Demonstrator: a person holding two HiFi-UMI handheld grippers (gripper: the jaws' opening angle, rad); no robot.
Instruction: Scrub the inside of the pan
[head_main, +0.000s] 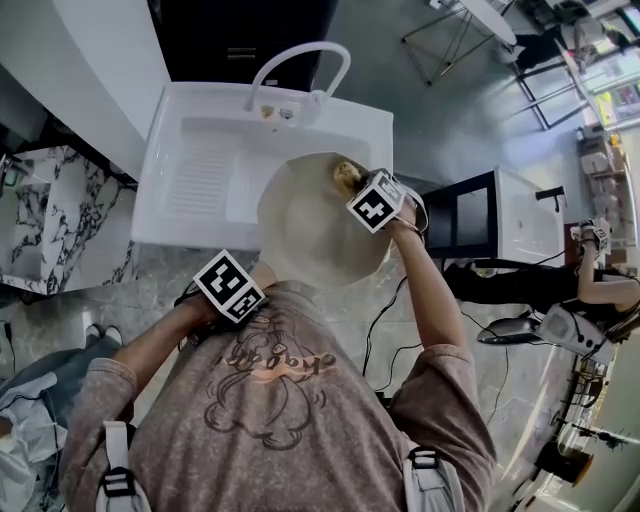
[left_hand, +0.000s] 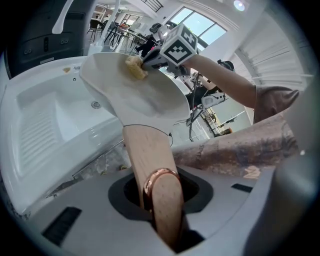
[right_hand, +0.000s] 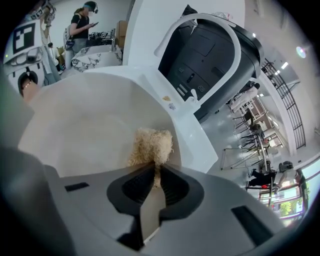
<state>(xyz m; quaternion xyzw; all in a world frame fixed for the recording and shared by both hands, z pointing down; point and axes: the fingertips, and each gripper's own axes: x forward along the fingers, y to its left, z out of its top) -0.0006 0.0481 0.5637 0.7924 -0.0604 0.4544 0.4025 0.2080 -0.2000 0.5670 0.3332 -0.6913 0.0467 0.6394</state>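
A cream pan (head_main: 315, 225) is held tilted over the white sink (head_main: 200, 170). Its wooden handle (left_hand: 155, 170), with a copper ring at the end, sits clamped in my left gripper (left_hand: 162, 200). My left gripper (head_main: 230, 287) is near my chest in the head view. My right gripper (head_main: 375, 200) is at the pan's far right rim. It is shut on a tan fibrous scrubber (right_hand: 150, 146), which presses against the pan's inside wall (right_hand: 85, 125). The left gripper view shows the scrubber (left_hand: 134, 67) high on the pan's inner surface (left_hand: 145, 90).
A curved white faucet (head_main: 300, 65) stands behind the sink, beside a ribbed drainboard (head_main: 195, 185). Marble counter (head_main: 60, 230) lies to the left. A black-and-white cabinet (head_main: 500, 215) stands at the right. Another person (head_main: 600, 280) stands at far right among cables.
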